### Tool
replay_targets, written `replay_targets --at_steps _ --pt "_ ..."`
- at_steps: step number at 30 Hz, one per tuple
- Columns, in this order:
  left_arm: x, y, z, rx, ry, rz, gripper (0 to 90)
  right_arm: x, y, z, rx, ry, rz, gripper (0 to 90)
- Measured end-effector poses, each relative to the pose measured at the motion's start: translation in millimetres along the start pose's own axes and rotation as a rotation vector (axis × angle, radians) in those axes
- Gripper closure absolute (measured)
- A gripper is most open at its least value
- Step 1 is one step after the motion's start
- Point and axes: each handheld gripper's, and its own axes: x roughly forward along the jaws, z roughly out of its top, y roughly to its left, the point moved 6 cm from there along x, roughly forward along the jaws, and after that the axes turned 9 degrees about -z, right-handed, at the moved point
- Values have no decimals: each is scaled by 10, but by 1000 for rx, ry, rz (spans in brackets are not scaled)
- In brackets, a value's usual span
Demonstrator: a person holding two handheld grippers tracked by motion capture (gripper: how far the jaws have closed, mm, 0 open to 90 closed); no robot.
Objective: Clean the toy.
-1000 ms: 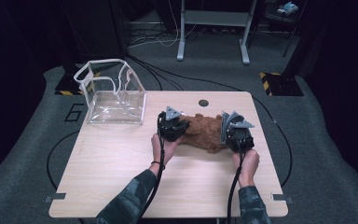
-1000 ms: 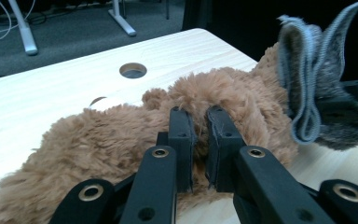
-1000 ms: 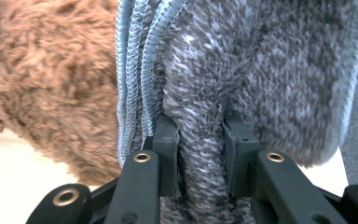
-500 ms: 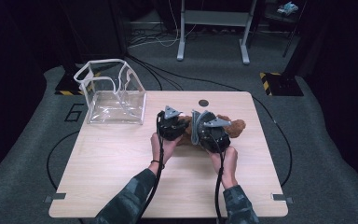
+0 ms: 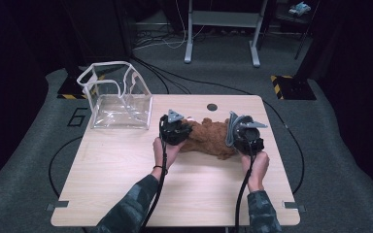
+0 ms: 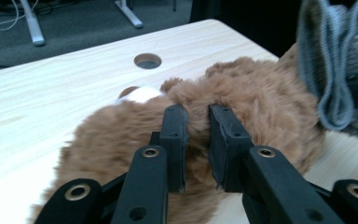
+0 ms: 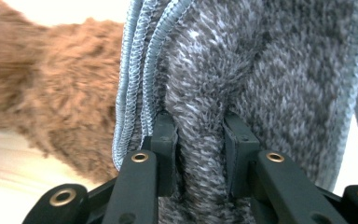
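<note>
The left hand-held gripper (image 6: 196,135) has its narrow jaws sunk in the fur of a brown shaggy plush toy (image 6: 242,102); they have just been opening a little, fur between them, and whether the pads press I cannot tell; the right hand-held gripper (image 7: 200,140) is clamped on a thick fold of a grey fuzzy knitted cloth with pale blue stitched edges (image 7: 261,70), held upright just beside the toy's right end.

From the high view the toy (image 5: 209,138) lies at the middle of the pale wooden worktop (image 5: 126,184), between the two hand-held grippers, left (image 5: 174,127) and right (image 5: 245,133); open board spreads toward the near edge and left side; a clear plastic zip-edged pouch (image 5: 119,99), standing open, overhangs the far left corner; a round cable hole (image 5: 212,107) sits near the far edge.

Count: two hand-held grippers, one toy, one cloth, one pouch.
</note>
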Motion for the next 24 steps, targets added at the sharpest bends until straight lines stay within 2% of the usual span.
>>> replay_targets --at_steps 3,5,6,9,13,16,20,23,24 --pt "11 20 -32 -4 12 0 730 1 -50 -27 17 2 -8 699" --pt "9 19 -34 1 12 -3 732 -33 -21 -26 -3 -12 7 698" --pt "6 15 -32 7 10 -5 736 -69 29 -17 -2 -21 16 698" --pt "-1 -10 -17 13 3 -10 755 -146 178 6 -38 -43 65 698" --pt "4 -49 -3 13 1 -15 786 -263 513 68 -99 -80 145 698" --pt "5 -76 8 15 8 -25 799 -302 726 136 -139 -99 179 697" --pt "10 -85 13 19 15 -24 817 -250 870 175 -178 -84 170 697" --pt "11 -76 5 13 22 -32 822 -206 846 174 -183 -75 164 697" --pt "9 -74 4 13 24 -32 826 -192 827 169 -170 -63 153 697"
